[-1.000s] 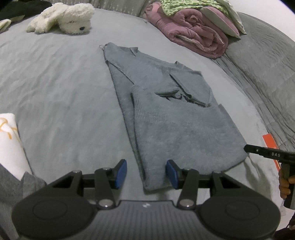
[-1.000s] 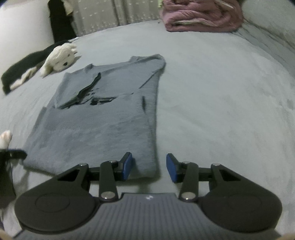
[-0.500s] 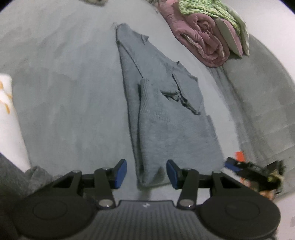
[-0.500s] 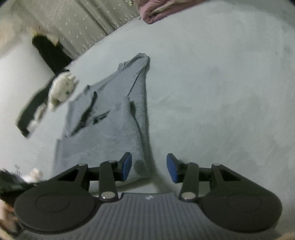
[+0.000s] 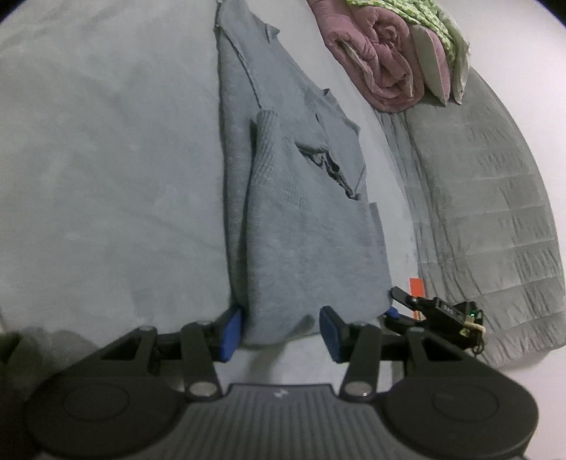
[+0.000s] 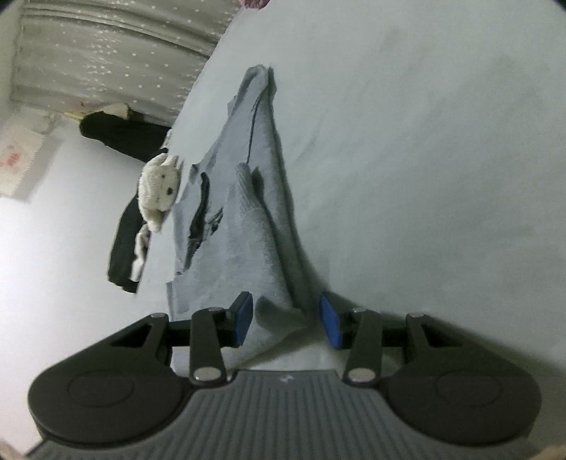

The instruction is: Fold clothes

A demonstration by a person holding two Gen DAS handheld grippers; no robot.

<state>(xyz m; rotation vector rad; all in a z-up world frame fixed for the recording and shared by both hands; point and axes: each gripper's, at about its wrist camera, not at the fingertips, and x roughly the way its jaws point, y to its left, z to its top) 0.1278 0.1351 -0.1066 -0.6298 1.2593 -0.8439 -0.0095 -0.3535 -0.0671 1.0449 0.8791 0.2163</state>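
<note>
A grey knit sweater lies flat on the grey bed sheet, sleeves folded in over its body. My left gripper is open at the near hem, with the hem's left corner lying between its blue pads, which do not press on it. In the right wrist view the sweater runs away from me. My right gripper is open around the bunched right hem corner. The left wrist view also shows the right gripper at that corner.
A rolled pink quilt and a green patterned cloth lie at the far right, with a grey quilted blanket beside the sweater. An orange tag lies near the hem. A white plush toy and a black garment lie to the left.
Both grippers rolled, sank and closed in on the sweater's near hem. Its two corners now lie between the jaws, which stand as wide as before.
</note>
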